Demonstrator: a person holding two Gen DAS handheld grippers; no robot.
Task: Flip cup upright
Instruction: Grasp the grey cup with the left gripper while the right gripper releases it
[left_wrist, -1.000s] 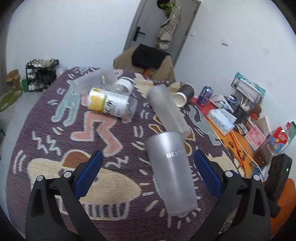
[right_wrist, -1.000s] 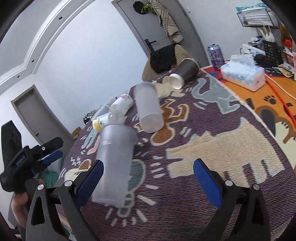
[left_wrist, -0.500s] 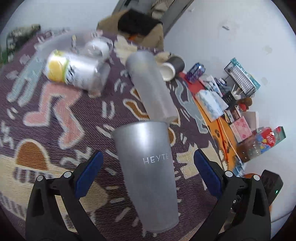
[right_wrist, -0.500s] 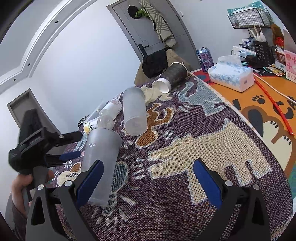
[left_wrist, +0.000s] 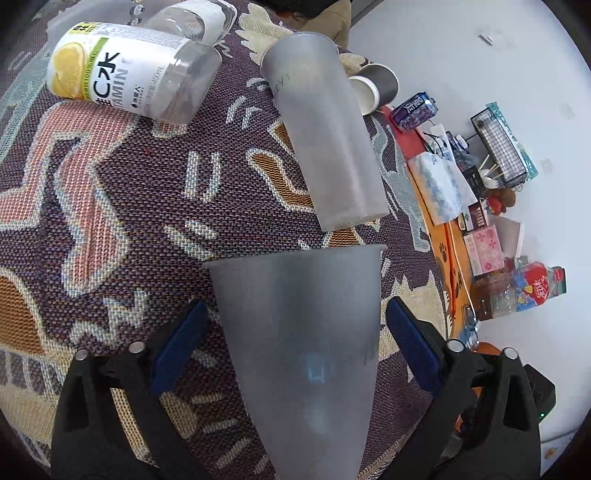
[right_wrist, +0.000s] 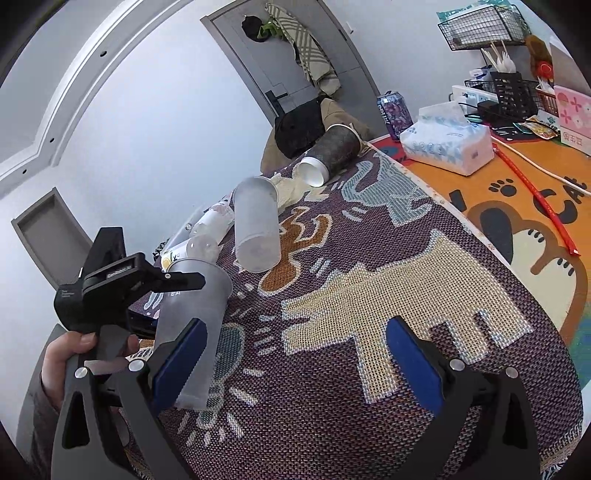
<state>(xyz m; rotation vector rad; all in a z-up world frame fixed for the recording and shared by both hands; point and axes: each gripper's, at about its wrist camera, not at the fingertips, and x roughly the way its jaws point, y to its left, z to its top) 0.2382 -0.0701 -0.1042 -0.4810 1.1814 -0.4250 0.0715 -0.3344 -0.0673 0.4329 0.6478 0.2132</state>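
Observation:
A frosted grey plastic cup (left_wrist: 299, 332) lies on its side on the patterned cloth, its rim towards the far side. It sits between the blue pads of my left gripper (left_wrist: 295, 345), which is open around it, the pads apart from its wall. In the right wrist view the same cup (right_wrist: 192, 314) lies at the left, with the left gripper (right_wrist: 147, 295) over it. My right gripper (right_wrist: 291, 363) is open and empty above the cloth, to the right of the cup.
A second frosted cup (left_wrist: 325, 136) lies on its side just beyond. A lemon vitamin-water bottle (left_wrist: 129, 74) and other bottles lie at the far left. A dark paper cup (right_wrist: 332, 151), a can (right_wrist: 395, 114) and a tissue pack (right_wrist: 447, 147) stand at the right.
My left gripper has moved forward and down, so the frosted cup now sits between its pads. The right gripper has drawn back slightly; the cup has not moved.

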